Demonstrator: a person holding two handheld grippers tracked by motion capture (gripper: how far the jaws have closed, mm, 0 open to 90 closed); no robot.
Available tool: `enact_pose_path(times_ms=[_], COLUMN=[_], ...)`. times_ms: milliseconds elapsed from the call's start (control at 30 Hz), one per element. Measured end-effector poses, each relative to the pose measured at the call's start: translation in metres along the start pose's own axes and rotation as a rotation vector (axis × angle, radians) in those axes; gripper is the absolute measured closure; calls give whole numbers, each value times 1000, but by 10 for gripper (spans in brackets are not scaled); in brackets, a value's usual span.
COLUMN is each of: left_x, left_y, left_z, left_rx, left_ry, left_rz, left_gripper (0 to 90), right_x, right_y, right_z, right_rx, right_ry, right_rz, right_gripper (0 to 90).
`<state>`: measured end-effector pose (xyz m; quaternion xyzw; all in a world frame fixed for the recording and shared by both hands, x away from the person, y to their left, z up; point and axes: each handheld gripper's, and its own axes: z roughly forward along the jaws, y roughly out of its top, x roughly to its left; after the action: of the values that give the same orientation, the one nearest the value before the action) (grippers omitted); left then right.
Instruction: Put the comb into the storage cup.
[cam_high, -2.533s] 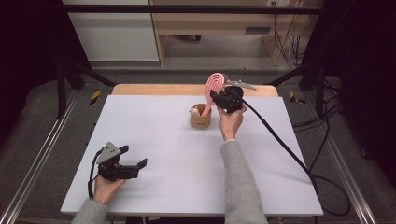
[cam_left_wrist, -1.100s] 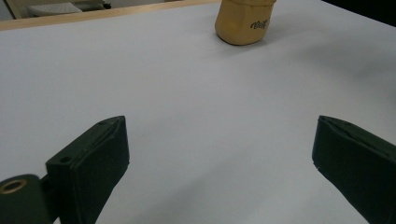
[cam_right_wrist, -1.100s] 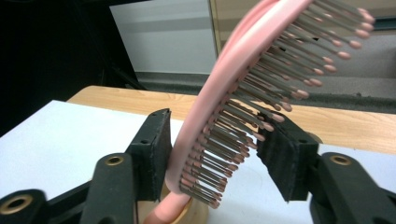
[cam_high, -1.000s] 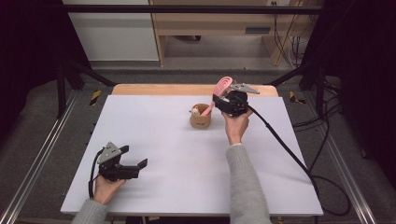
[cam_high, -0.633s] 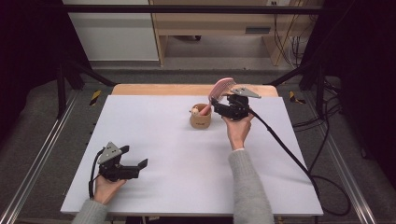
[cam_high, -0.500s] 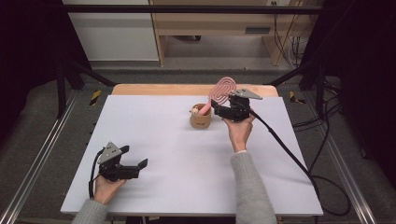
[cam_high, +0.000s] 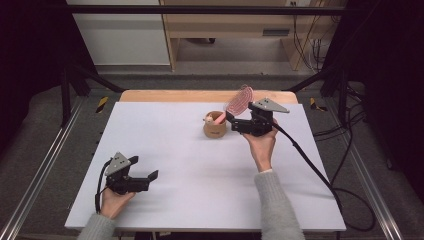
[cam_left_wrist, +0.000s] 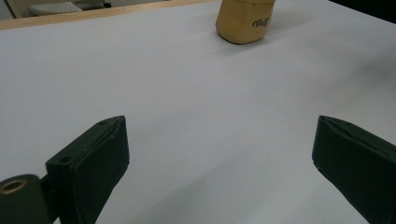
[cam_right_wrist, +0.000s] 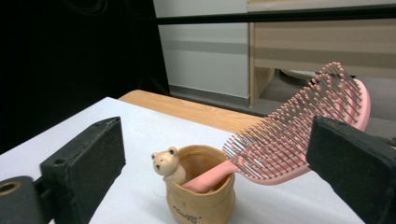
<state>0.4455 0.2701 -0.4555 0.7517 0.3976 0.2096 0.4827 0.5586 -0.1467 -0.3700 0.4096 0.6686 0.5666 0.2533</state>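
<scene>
Pink hairbrush (cam_right_wrist: 299, 140) propped in the bear-trimmed wooden cup (cam_right_wrist: 201, 193).
We judge it light, stiff, probably tippy; regrip at its handle. Right gripper (cam_high: 233, 120) has just spread its jaws clear; left gripper (cam_high: 150, 177) gapes empty.

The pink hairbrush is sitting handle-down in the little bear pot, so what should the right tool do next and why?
Probably draw the right tool back, clear of the pink hairbrush. Its jaws have just been opening and stand wide, pads off the brush, whose handle rests inside the bear pot while its head leans over the rim. The brush seems to rest on its own, so retreating gently should avoid nudging it.
</scene>
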Motion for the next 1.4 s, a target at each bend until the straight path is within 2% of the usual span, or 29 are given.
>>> enact_pose_path(times_ms=[167, 467, 700, 1100, 1400], left_x=[0, 0, 0, 0, 0], left_y=[0, 0, 0, 0, 0], left_z=[0, -1, -1, -1, -1], left_rx=[-2, -9, -12, -12, -10], left_ry=[-1, -5, -7, -4, -4], left_rz=[2, 2, -4, -2, 2], left_gripper=[36, 36, 36, 36, 36], right_x=[2, 3, 1, -9, -18], right_y=[-4, -14, -23, -53, -70], right_z=[-11, -31, -47, -68, -82], right_rx=[6, -3, 29, 77, 83], right_ry=[29, 64, 108, 161, 170], right_rz=[-20, -28, -32, -58, -40], right_gripper=[2, 1, 1, 4, 4])
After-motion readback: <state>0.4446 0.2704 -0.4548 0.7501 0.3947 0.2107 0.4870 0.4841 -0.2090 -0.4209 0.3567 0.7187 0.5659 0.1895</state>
